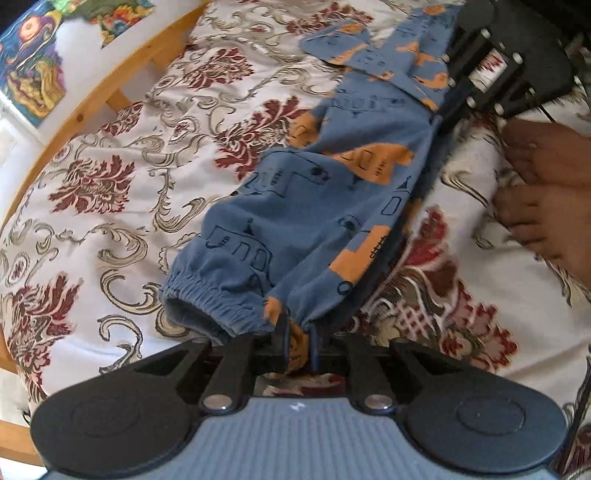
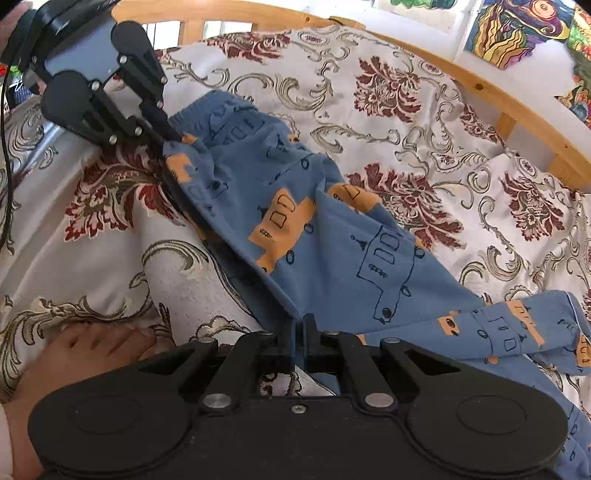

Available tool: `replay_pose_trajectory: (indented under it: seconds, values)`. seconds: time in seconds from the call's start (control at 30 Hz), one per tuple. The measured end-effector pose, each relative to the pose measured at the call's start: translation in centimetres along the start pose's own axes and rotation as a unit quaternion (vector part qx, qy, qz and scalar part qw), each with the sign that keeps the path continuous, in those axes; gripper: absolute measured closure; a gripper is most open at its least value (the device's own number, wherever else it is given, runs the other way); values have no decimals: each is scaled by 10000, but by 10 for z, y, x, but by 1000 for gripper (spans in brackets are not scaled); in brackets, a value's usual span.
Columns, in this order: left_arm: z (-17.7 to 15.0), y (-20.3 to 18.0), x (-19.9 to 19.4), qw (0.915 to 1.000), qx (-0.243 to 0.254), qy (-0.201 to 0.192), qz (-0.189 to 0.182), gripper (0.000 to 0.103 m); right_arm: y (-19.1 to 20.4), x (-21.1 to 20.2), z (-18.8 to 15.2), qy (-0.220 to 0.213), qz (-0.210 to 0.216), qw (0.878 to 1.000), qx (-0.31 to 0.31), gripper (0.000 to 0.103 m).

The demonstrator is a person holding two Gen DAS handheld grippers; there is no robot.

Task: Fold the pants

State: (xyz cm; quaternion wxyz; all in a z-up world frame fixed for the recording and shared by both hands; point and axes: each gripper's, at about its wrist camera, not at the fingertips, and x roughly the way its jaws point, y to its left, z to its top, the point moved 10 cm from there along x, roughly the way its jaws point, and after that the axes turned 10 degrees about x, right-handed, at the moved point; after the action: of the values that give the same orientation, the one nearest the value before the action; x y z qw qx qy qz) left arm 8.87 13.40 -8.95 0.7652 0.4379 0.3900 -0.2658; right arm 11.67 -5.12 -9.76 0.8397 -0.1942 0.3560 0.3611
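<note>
Blue pants [image 1: 314,206] with orange and dark-line vehicle prints lie stretched over a floral bedspread [image 1: 122,192]. My left gripper [image 1: 300,332] is shut on the cuff end of the upper leg, beside the elastic hem. In the right wrist view the same pants [image 2: 332,240] run diagonally, and my right gripper [image 2: 300,325] is shut on their edge near the waist end. The left gripper [image 2: 171,138] shows far up-left there, pinching the cuff. The right gripper [image 1: 441,120] appears top right in the left wrist view, holding the cloth taut along one edge.
A wooden bed rail [image 1: 92,110] curves round the far side, also the bed rail [image 2: 480,88], with bright paintings [image 2: 517,29] on the wall behind. Bare feet [image 1: 546,184] of a person rest on the bedspread beside the pants; a foot [image 2: 85,354] lies at lower left.
</note>
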Motion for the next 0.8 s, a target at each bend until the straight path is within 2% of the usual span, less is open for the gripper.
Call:
replay_pose_trajectory:
  seconds: [0.03, 0.13, 0.17, 0.2, 0.27, 0.33, 0.4, 0.43, 0.5, 0.57, 0.63, 0.67, 0.73, 0.8]
  values:
    - [-1, -2, -2, 10000, 17, 23, -55, 88, 1, -1, -2, 18, 28, 10000, 34, 97]
    - [-1, -4, -7, 9996, -85, 61, -278, 76, 4, 6, -13, 272, 231, 9993, 115, 96]
    - [0, -4, -8, 9992, -133, 66, -362, 68, 4, 6, -15, 265, 253, 9992, 167, 94]
    - [0, -4, -11, 9990, -202, 53, -390, 67, 3, 5, -15, 222, 250, 9992, 229, 93]
    - [2, -3, -14, 9987, -334, 86, -372, 65, -3, 0, -13, 125, 270, 9982, 512, 78]
    - [7, 1, -18, 9971, -622, 52, -441, 62, -13, -10, -9, -21, 340, 9956, 874, 54]
    - [17, 6, -27, 9927, -1056, -128, -572, 52, -27, -21, -4, -238, 375, 9908, 1281, 38]
    - [25, 11, -32, 9896, -1285, -273, -590, 48, -35, -26, -2, -332, 347, 9879, 1476, 33]
    - [42, 21, -37, 9812, -1766, -560, -534, 37, -57, -33, -2, -485, 169, 9809, 1877, 32]
    - [66, 32, -33, 9661, -2369, -839, -592, 32, -86, -37, -6, -511, -175, 9730, 2244, 25]
    - [94, 37, -25, 9519, -2755, -1120, -738, 31, -117, -42, -14, -494, -607, 9642, 2534, 23]
    - [109, 38, -20, 9455, -2877, -1274, -834, 29, -134, -46, -18, -485, -797, 9576, 2726, 22]
    - [136, 34, -8, 9351, -3013, -1520, -1081, 24, -168, -55, -29, -447, -1040, 9434, 3117, 15]
    - [167, 23, 10, 9273, -3029, -1683, -1419, 21, -204, -62, -35, -403, -1152, 9285, 3506, 12]
